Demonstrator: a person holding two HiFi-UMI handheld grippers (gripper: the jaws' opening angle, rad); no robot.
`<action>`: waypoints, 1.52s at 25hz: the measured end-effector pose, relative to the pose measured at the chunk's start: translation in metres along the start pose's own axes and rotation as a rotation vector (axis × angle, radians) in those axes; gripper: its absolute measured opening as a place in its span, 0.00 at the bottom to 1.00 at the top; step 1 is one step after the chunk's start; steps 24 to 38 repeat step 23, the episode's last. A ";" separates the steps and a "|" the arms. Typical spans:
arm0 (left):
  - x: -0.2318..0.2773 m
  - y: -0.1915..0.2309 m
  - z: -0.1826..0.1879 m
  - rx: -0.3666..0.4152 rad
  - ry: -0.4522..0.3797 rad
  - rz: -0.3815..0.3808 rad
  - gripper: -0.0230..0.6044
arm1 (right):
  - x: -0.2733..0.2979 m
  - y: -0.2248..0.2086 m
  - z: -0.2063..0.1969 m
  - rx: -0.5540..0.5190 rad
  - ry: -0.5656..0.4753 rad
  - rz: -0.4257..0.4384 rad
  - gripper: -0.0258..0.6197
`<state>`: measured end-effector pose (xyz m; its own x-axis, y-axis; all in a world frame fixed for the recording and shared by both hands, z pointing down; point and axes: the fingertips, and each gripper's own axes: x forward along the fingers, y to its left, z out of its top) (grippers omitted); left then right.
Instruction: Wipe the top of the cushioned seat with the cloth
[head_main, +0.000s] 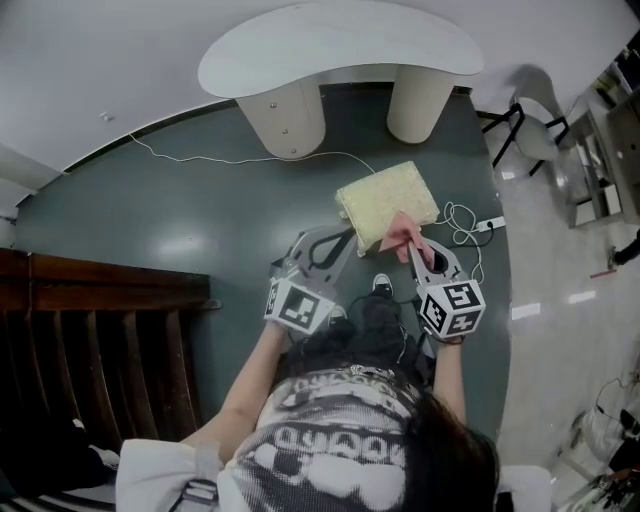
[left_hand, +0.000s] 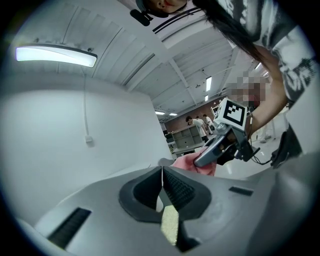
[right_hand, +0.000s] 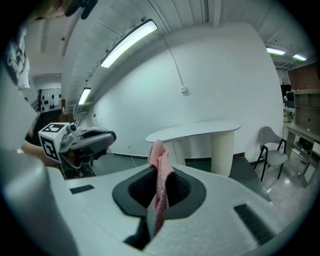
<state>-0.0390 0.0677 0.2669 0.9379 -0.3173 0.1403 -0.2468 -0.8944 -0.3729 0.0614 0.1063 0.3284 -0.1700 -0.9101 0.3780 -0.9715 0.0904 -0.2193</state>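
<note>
The cushioned seat (head_main: 388, 203), a pale yellow square, stands on the dark green floor in front of me. My right gripper (head_main: 413, 248) hovers over its near right corner, shut on a pink cloth (head_main: 402, 232) that hangs above the cushion. In the right gripper view the cloth (right_hand: 159, 167) sticks up between the closed jaws of the right gripper (right_hand: 159, 186). My left gripper (head_main: 335, 243) is held beside the seat's near left edge, shut with nothing in it. In the left gripper view the left gripper (left_hand: 161, 173) has its pads together; the cloth (left_hand: 186, 162) shows beyond.
A white curved table (head_main: 335, 42) on two round legs stands just past the seat. A white cable and power strip (head_main: 489, 222) lie to the right of the seat. A chair (head_main: 532, 128) is at far right, dark wooden furniture (head_main: 90, 325) at left.
</note>
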 end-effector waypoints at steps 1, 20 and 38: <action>-0.003 0.001 0.000 -0.002 -0.004 0.004 0.05 | -0.001 0.003 0.000 -0.005 -0.002 -0.001 0.06; -0.016 -0.010 0.005 -0.029 -0.048 0.021 0.05 | -0.016 0.016 -0.002 -0.065 -0.003 -0.012 0.06; -0.013 -0.012 0.005 -0.030 -0.051 0.015 0.05 | -0.016 0.015 -0.001 -0.065 -0.005 -0.014 0.06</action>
